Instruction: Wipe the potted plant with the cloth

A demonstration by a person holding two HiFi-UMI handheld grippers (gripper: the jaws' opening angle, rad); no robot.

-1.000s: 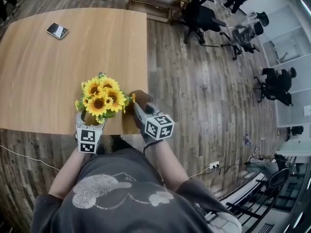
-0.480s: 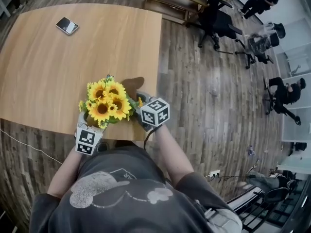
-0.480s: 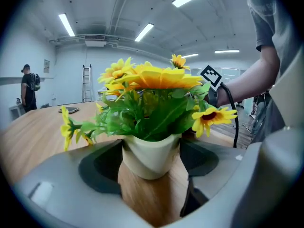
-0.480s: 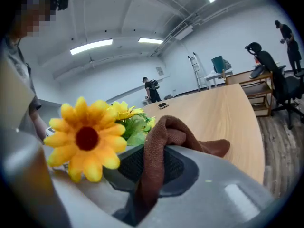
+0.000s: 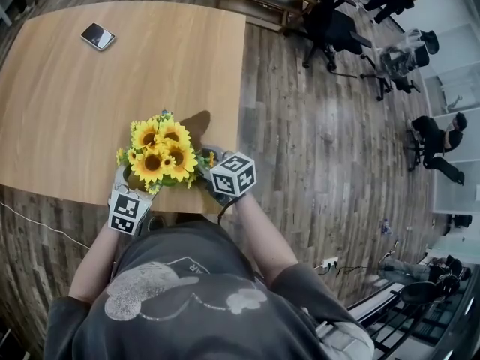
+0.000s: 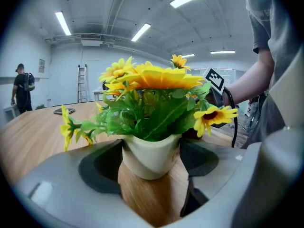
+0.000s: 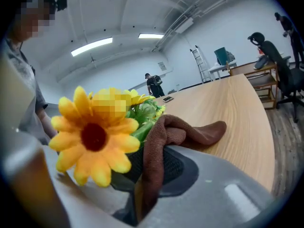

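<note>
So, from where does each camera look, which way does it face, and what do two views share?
Head view: on the person's head, facing steeply down at the potted plant on the table; shows torso, forearms, left tongs, right tongs.
Left gripper view: on the left tongs, facing the white pot they grip; shows the right forearm.
Right gripper view: on the right tongs, facing the clamped brown cloth; shows the shirt.
Shared: both gripper views show the phone.

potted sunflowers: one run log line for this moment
left gripper: shut on white pot | right gripper: shut on brown cloth | cloth: beside sunflowers
</note>
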